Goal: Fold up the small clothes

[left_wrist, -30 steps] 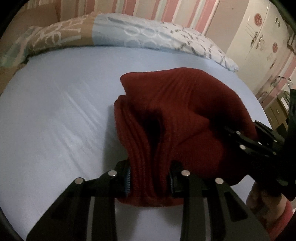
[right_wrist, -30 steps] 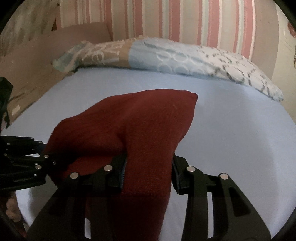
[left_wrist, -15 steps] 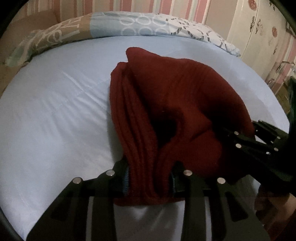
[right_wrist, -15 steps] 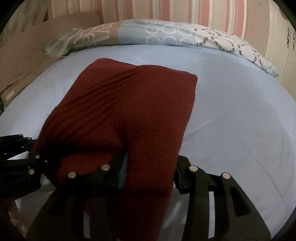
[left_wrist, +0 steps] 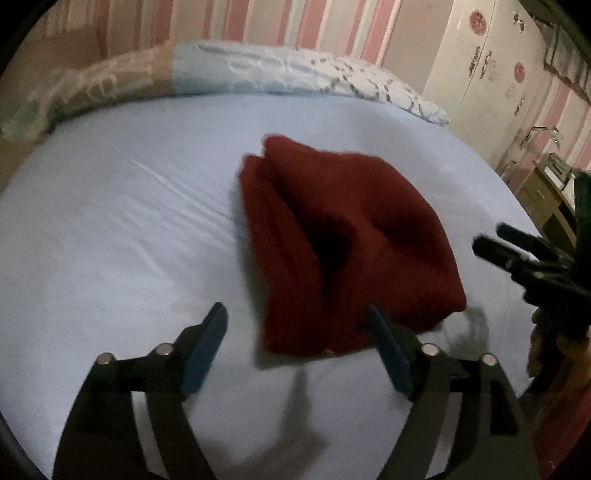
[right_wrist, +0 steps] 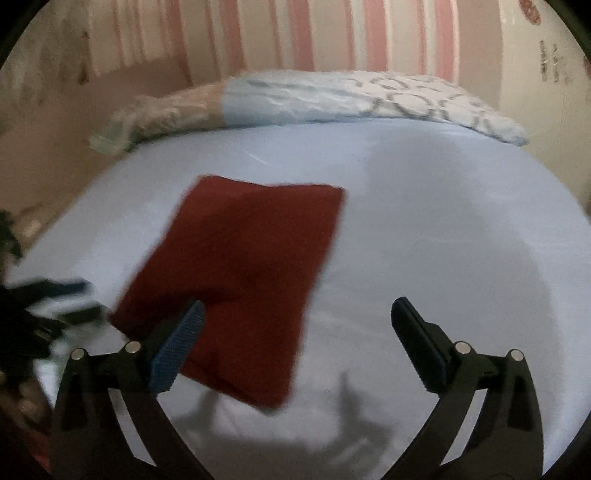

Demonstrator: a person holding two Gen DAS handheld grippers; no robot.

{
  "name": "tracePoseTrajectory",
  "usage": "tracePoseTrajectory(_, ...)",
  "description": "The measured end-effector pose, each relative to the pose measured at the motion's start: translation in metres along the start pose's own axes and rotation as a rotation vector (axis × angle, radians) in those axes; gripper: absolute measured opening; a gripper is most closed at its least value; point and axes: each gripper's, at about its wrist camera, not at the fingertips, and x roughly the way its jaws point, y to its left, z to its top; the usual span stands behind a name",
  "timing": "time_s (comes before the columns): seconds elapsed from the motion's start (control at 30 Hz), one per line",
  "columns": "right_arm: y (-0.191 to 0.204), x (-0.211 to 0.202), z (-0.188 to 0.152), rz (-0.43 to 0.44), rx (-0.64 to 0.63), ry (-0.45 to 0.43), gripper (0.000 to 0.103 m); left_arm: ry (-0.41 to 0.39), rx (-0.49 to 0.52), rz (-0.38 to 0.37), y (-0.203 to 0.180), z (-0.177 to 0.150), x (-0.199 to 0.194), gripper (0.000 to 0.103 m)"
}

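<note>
A dark red knitted piece of clothing (left_wrist: pixel 343 251) lies folded on the pale blue bed sheet (left_wrist: pixel 110 229). In the left wrist view it sits in the middle of the frame, with thick folded layers showing along its left edge. In the right wrist view the same red cloth (right_wrist: pixel 243 280) looks like a flat rectangle in the middle left of the frame.

The left gripper (left_wrist: pixel 299 343) is at the bottom of its own view. Its jaws have just been opening and now stand spread wide. The near edge of the cloth lies between the two blue pads (left_wrist: pixel 205 347), but the pads do not press on it.

The right gripper (right_wrist: pixel 299 343) is at the bottom of its own view. Its jaws have also just been opening and are spread very wide. The left pad is in front of the red cloth's near corner, and the right pad is over bare sheet.

A long patterned pillow in tan, blue and white (right_wrist: pixel 325 99) lies along the top of the bed. Behind it is a wall with pink and white stripes (right_wrist: pixel 332 33). The pictures are a bit blurry.
</note>
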Motion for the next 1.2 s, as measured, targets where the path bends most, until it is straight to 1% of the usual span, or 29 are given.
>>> tracePoseTrajectory(0.07,0.000,0.008,-0.006,-0.050,0.001,0.041,0.100,-0.007,0.002,0.063,0.004,0.005,0.000,0.083)
tracePoseTrajectory(0.1,0.000,0.011,-0.008,-0.066,0.004,0.051,0.100,0.002,-0.002,0.078,0.005,0.009,0.005,0.083)
tracePoseTrajectory(0.17,0.003,0.019,-0.012,-0.089,0.014,0.069,0.100,0.026,-0.006,0.080,0.005,0.016,0.018,0.083)
tracePoseTrajectory(0.2,0.007,0.022,-0.013,-0.102,0.013,0.073,0.100,0.042,0.009,0.083,0.002,0.018,0.026,0.083)
tracePoseTrajectory(0.23,0.008,0.025,-0.013,-0.110,0.008,0.080,0.100,0.044,0.028,0.106,-0.001,0.018,0.033,0.083)
tracePoseTrajectory(0.27,0.011,0.031,-0.014,-0.129,-0.003,0.095,0.100,0.044,0.053,0.163,-0.005,0.019,0.042,0.083)
tracePoseTrajectory(0.3,0.013,0.035,-0.015,-0.151,-0.013,0.106,0.100,0.047,0.063,0.188,-0.006,0.018,0.048,0.083)
tracePoseTrajectory(0.4,0.013,0.043,-0.018,-0.172,-0.016,0.118,0.100,0.088,0.089,0.228,-0.003,0.013,0.070,0.083)
tracePoseTrajectory(0.47,0.009,0.049,-0.023,-0.198,-0.022,0.142,0.100,0.092,0.089,0.242,0.000,0.010,0.072,0.084)
tracePoseTrajectory(0.57,0.003,0.054,-0.025,-0.188,0.005,0.158,0.100,0.026,0.028,0.217,0.007,0.011,0.049,0.082)
tracePoseTrajectory(0.6,0.002,0.055,-0.026,-0.188,0.006,0.159,0.100,0.009,0.019,0.190,0.006,0.013,0.040,0.082)
tracePoseTrajectory(0.67,0.002,0.058,-0.027,-0.191,0.003,0.163,0.100,0.011,0.030,0.127,-0.001,0.014,0.035,0.082)
tracePoseTrajectory(0.7,0.002,0.059,-0.028,-0.193,0.002,0.165,0.100,0.020,0.057,0.106,-0.008,0.014,0.036,0.082)
tracePoseTrajectory(0.8,0.002,0.060,-0.028,-0.194,0.000,0.161,0.100,0.028,0.138,0.114,-0.024,0.010,0.044,0.082)
tracePoseTrajectory(0.83,0.001,0.060,-0.029,-0.191,0.001,0.161,0.100,0.035,0.142,0.111,-0.026,0.009,0.048,0.083)
tracePoseTrajectory(0.9,0.000,0.060,-0.030,-0.184,0.007,0.165,0.100,0.062,0.118,0.117,-0.021,0.008,0.058,0.083)
tracePoseTrajectory(0.97,0.000,0.060,-0.029,-0.182,0.008,0.165,0.100,0.087,0.064,0.129,-0.009,0.007,0.068,0.085)
tracePoseTrajectory(1.0,0.001,0.061,-0.029,-0.182,0.005,0.163,0.100,0.109,0.021,0.110,0.001,0.007,0.074,0.088)
tracePoseTrajectory(1.03,0.001,0.061,-0.029,-0.182,0.003,0.162,0.100,0.121,-0.004,0.103,0.008,0.005,0.079,0.096)
tracePoseTrajectory(1.07,0.001,0.061,-0.030,-0.182,0.001,0.162,0.100,0.125,-0.015,0.110,0.013,0.004,0.082,0.098)
tracePoseTrajectory(1.13,0.001,0.062,-0.032,-0.180,0.001,0.160,0.100,0.117,0.007,0.118,0.014,-0.001,0.084,0.101)
tracePoseTrajectory(1.2,0.000,0.063,-0.033,-0.176,0.008,0.160,0.100,0.107,0.023,0.120,0.012,-0.003,0.082,0.101)
